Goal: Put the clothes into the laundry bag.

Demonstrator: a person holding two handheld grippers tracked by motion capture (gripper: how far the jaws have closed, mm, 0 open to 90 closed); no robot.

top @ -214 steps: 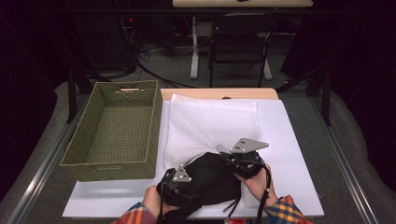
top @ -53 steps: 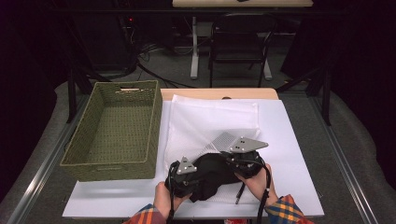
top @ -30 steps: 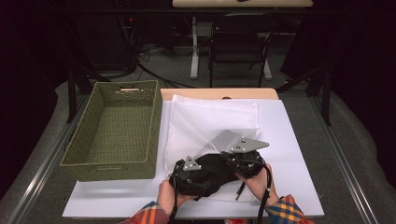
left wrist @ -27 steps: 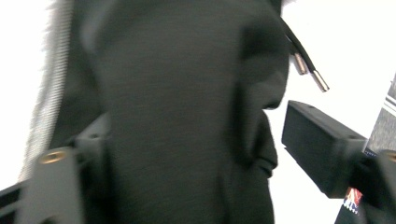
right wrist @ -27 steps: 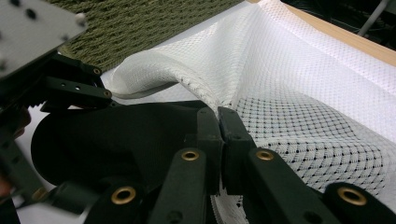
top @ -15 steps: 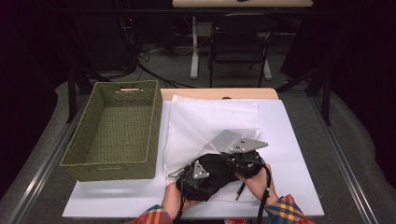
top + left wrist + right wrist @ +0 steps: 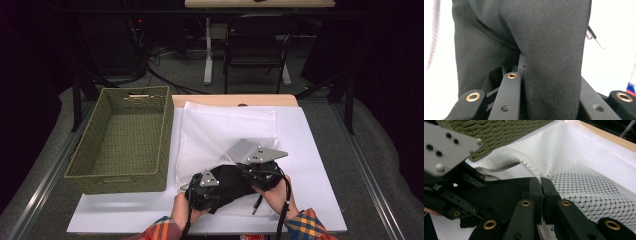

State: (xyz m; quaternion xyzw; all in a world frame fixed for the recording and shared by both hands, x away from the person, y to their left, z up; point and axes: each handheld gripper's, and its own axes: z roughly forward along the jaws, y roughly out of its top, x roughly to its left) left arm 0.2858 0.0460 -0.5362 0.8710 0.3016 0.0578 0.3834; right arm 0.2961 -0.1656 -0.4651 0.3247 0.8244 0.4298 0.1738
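Observation:
A black garment [image 7: 231, 183] lies bunched at the near end of a white mesh bag [image 7: 225, 130], and I see the same garment [image 7: 506, 192] from the right gripper view. My left gripper [image 7: 206, 184] is buried in its left side. In the left gripper view, a thick fold of the garment [image 7: 549, 37] fills the gap of my left gripper [image 7: 549, 81]; the jaws have just been closing and now pinch it. My right gripper [image 7: 541, 182] is shut on the raised edge of the mesh bag [image 7: 586, 157]. In the high view the right gripper [image 7: 246, 167] sits at the garment's far right.
A green woven basket [image 7: 125, 135] stands on the left, its wall close to the mesh bag. A white sheet [image 7: 315, 150] covers the table. The table's near edge runs just below the person's hands. The basket [image 7: 499, 130] also shows behind the lifted mesh.
My left hand has slid right toward the right gripper, bunching the black garment into a tighter heap, and its jaws have closed on the cloth. The right gripper has held still.

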